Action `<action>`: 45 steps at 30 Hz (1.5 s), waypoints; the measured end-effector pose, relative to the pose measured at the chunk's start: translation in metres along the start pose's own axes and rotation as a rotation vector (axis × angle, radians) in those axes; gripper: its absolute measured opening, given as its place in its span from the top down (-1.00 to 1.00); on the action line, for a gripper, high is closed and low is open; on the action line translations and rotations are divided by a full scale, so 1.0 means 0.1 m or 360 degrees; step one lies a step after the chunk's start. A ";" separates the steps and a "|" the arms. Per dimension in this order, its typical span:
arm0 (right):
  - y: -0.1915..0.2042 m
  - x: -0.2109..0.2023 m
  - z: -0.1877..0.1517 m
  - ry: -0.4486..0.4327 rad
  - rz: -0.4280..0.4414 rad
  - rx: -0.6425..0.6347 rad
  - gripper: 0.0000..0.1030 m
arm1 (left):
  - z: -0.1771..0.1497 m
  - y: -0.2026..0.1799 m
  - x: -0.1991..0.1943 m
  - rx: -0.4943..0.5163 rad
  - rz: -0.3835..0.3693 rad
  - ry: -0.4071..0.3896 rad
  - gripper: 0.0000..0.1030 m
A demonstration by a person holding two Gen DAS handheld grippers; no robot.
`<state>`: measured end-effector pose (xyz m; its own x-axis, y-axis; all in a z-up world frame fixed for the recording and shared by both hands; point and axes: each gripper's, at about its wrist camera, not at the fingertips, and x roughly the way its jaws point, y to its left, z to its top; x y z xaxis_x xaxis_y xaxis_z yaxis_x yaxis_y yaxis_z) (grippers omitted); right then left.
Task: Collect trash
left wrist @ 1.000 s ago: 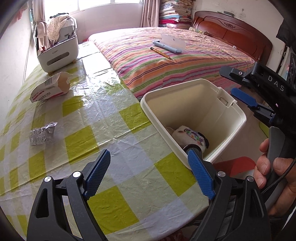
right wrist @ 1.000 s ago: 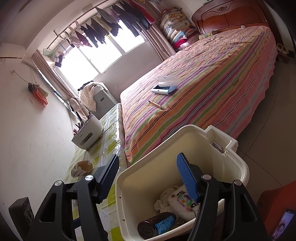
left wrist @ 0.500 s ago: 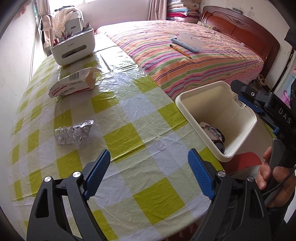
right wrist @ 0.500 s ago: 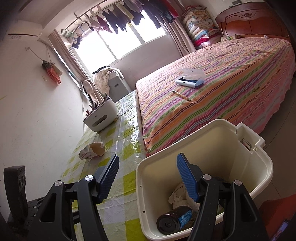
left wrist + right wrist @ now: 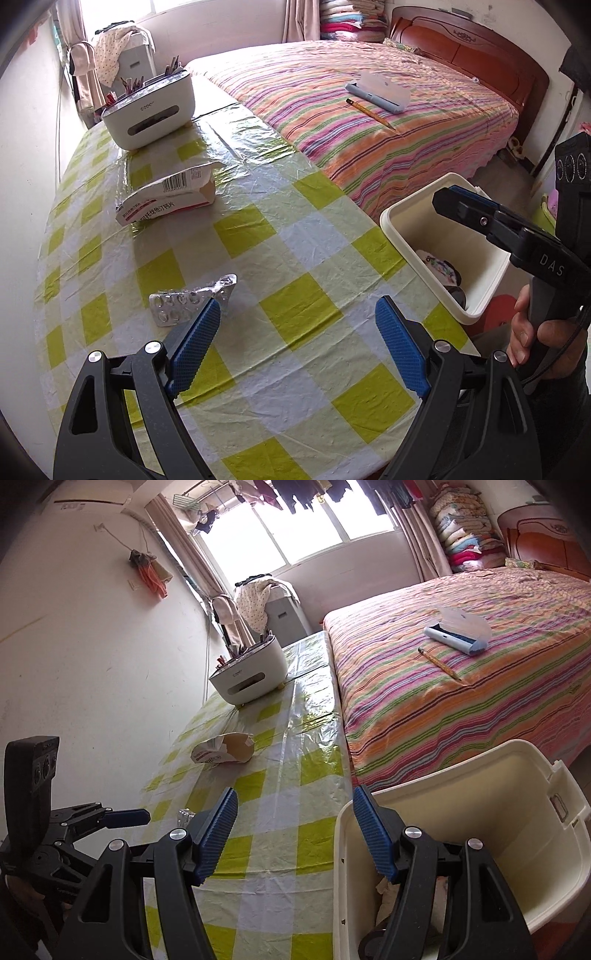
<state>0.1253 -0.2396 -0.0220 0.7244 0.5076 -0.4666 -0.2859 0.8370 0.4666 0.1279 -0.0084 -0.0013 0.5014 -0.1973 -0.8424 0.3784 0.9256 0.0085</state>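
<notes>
A silver blister pack (image 5: 192,301) lies on the checked tablecloth, just beyond the left finger of my left gripper (image 5: 299,339), which hangs open and empty above the table. Farther back lies a torn medicine carton (image 5: 168,197), also seen as the carton (image 5: 223,751) in the right wrist view. The cream trash bin (image 5: 402,218) stands off the table's right edge with rubbish inside. My right gripper (image 5: 295,834) is open and empty; its right finger overlaps the bin (image 5: 517,775) rim, its left one is over the table. The right gripper (image 5: 480,218) shows from the side, held by a hand (image 5: 535,343).
A white organiser box (image 5: 147,107) with pens stands at the table's far end. A striped bed (image 5: 369,118) runs along the table's right side, with a pencil (image 5: 373,116) and a case (image 5: 376,92) on it. A wall (image 5: 92,664) borders the left.
Both grippers have drawn back and to the left, off the bin and over the table. The blister pack now sits near my left gripper's left finger. Both stay open.
</notes>
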 end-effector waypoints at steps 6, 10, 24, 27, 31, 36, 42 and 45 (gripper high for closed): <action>0.22 0.31 0.12 0.0111 0.0066 -0.0261 -0.23 | 0.08 0.40 0.09 -0.0095 0.0018 0.0013 -0.64; 0.30 0.50 0.19 0.0173 0.0063 -0.0415 -0.23 | 0.08 0.68 0.14 -0.0206 0.0015 0.0028 -0.64; 0.98 1.24 0.48 0.0314 0.0228 -0.1000 -0.42 | 0.08 1.09 0.28 -0.0325 -0.0039 0.0129 -0.64; 1.18 1.50 0.58 0.0385 0.0267 -0.1116 -0.42 | 0.05 1.03 0.32 -0.0253 -0.0054 0.0162 -0.64; 1.46 1.93 0.66 0.0536 0.0290 -0.1252 -0.42 | 0.00 1.02 0.41 -0.0247 -0.0113 0.0221 -0.64; 1.72 2.43 0.62 0.0722 0.0261 -0.1376 -0.42 | -0.04 1.09 0.43 -0.0315 -0.0155 0.0266 -0.64; 1.73 2.88 0.47 0.0828 0.0083 -0.1370 -0.29 | -0.09 1.12 0.44 -0.0225 -0.0105 0.0281 -0.64; 1.63 2.78 0.54 0.0742 0.0121 -0.1232 0.22 | -0.11 1.16 0.49 -0.0264 -0.0123 0.0310 -0.64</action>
<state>0.3141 0.0266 -0.0350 0.4069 0.4572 -0.7908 -0.7864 0.6158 -0.0486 0.1878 0.0928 -0.0477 0.3104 -0.2185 -0.9251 0.2690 0.9536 -0.1350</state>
